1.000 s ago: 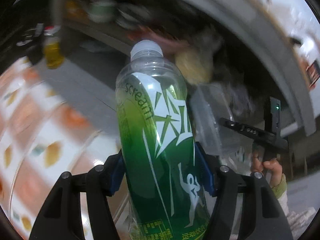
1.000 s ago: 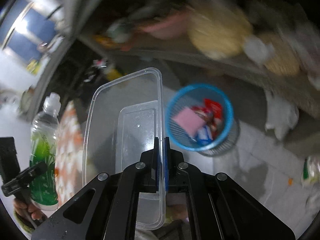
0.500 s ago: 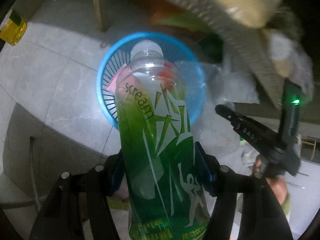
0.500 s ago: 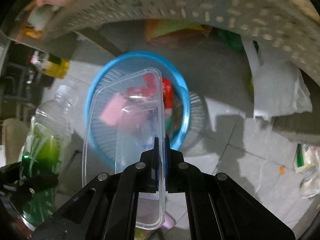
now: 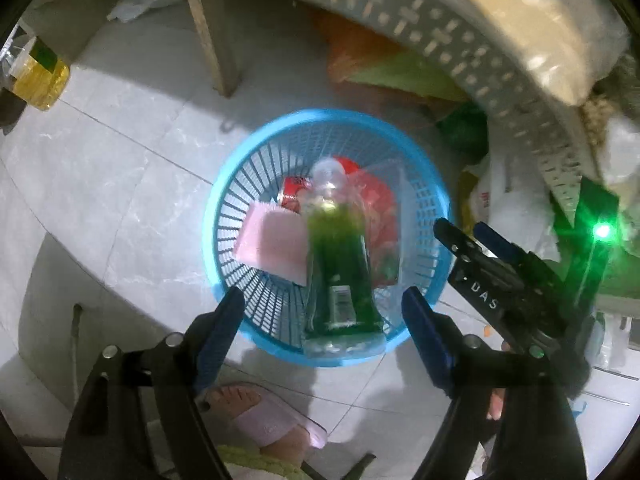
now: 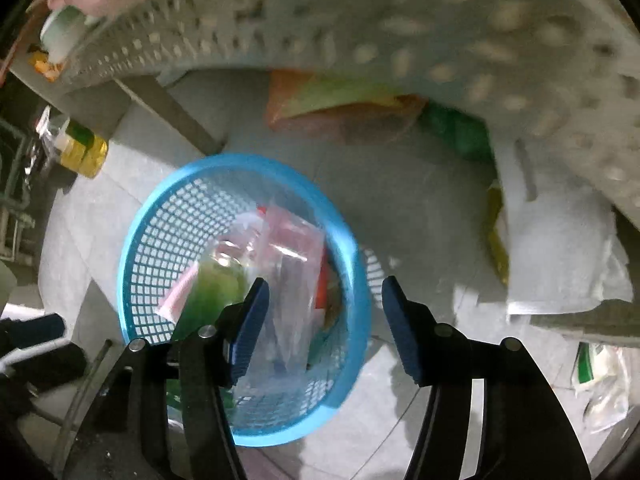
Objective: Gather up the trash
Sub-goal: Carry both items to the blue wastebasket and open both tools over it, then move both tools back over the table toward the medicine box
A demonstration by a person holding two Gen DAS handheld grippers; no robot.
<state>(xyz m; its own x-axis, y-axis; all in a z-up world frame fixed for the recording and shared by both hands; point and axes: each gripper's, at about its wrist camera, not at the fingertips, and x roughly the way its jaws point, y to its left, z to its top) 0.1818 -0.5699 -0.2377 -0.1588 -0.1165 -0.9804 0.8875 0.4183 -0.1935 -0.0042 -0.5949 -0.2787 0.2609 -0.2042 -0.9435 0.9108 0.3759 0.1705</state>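
A blue mesh basket (image 5: 224, 216) stands on the tiled floor below both grippers; it also shows in the right wrist view (image 6: 352, 264). A green drink bottle (image 5: 338, 276) is inside it, blurred, and shows in the right wrist view (image 6: 212, 288) too. A clear plastic container (image 6: 288, 280) is in the basket beside it, over a pink pad (image 5: 272, 246) and red wrappers (image 5: 378, 204). My left gripper (image 5: 322, 304) is open and empty above the basket's near rim. My right gripper (image 6: 324, 308) is open and empty above the basket; it shows in the left wrist view (image 5: 472, 240).
A perforated grey shelf (image 5: 440, 28) hangs over the basket. Bags and wrappers (image 6: 344, 108) lie under it. A bottle of yellow oil (image 5: 38, 76) stands at the left. A white bag (image 6: 560, 248) lies to the right. A slippered foot (image 5: 260, 416) is near the basket.
Both grippers opened. The green bottle left my left gripper and the clear container left my right gripper; both dropped into the blue basket.
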